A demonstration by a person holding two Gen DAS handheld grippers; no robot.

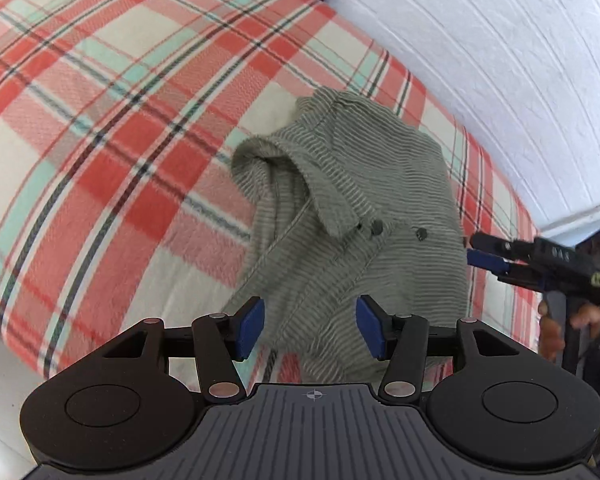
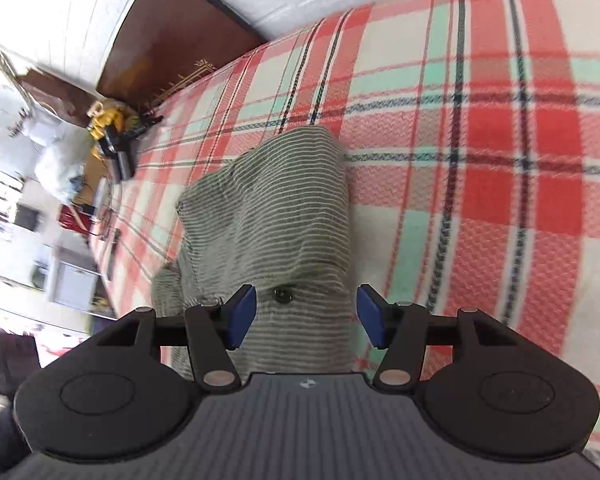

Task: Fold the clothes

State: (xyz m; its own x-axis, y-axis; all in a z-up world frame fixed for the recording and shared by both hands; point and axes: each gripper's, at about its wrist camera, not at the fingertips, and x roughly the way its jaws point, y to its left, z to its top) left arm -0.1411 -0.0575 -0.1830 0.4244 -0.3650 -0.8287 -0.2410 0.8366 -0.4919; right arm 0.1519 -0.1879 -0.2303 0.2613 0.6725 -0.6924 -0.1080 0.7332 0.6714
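A grey-green striped shirt lies crumpled on a bed covered with a red, cream and mint plaid blanket, near the white wall. The left gripper points steeply down over the near end of the shirt; its jaws stand apart and grasp nothing. The right gripper also tilts down over the shirt, just above a dark button, its jaws released with cloth below them. A hand carries it from the side.
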